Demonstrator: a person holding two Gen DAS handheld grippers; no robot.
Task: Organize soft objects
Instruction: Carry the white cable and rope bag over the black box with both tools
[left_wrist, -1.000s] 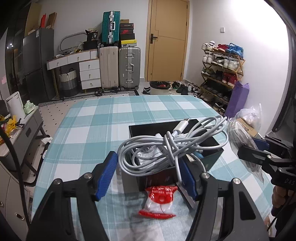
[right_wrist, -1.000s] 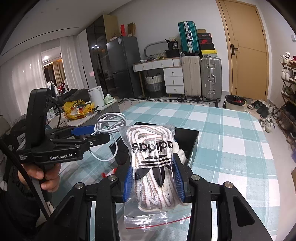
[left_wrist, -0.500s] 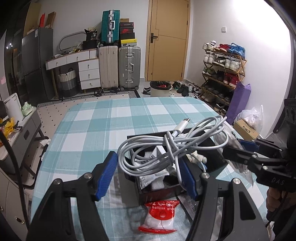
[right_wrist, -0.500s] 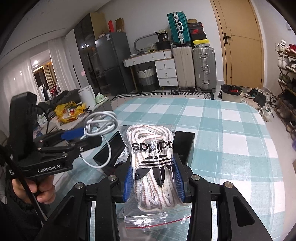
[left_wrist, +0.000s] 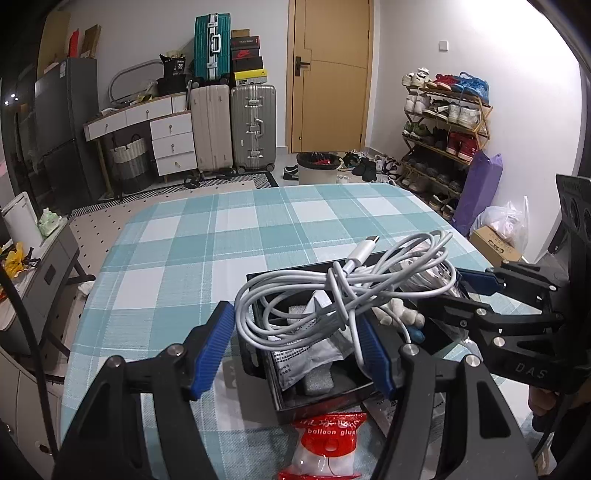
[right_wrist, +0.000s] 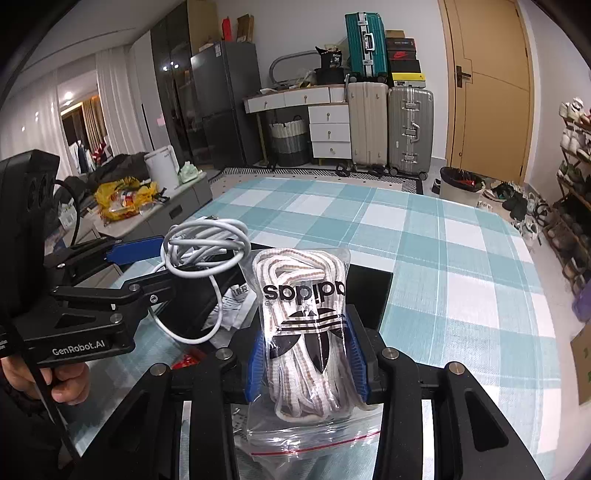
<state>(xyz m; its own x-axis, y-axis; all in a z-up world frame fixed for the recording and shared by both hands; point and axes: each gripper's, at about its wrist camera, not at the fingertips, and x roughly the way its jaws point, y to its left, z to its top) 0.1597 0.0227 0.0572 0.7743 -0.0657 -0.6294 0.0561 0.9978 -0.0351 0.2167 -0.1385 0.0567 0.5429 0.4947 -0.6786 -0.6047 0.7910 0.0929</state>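
My left gripper (left_wrist: 295, 350) holds a coiled white cable (left_wrist: 343, 291) above the open black box (left_wrist: 325, 400) on the checked tablecloth. The jaws stand wide and the coil hangs against the right pad. The box holds paper packets, grey foam and a small white soft toy (left_wrist: 400, 314). My right gripper (right_wrist: 304, 354) is shut on a clear Adidas bag of white laces (right_wrist: 303, 321), held over the box's right side (right_wrist: 369, 291). The left gripper (right_wrist: 140, 266) with the cable (right_wrist: 205, 247) shows in the right wrist view, the right gripper (left_wrist: 469, 291) in the left.
A red and white balloon glue packet (left_wrist: 327, 443) lies on the tablecloth (left_wrist: 207, 251) in front of the box. Suitcases, drawers and a shoe rack stand on the floor beyond the table. A low cabinet stands left of the table.
Both grippers have come in closer over the box. The cable and the bag of laces are still held, and more of the box's inside shows now.
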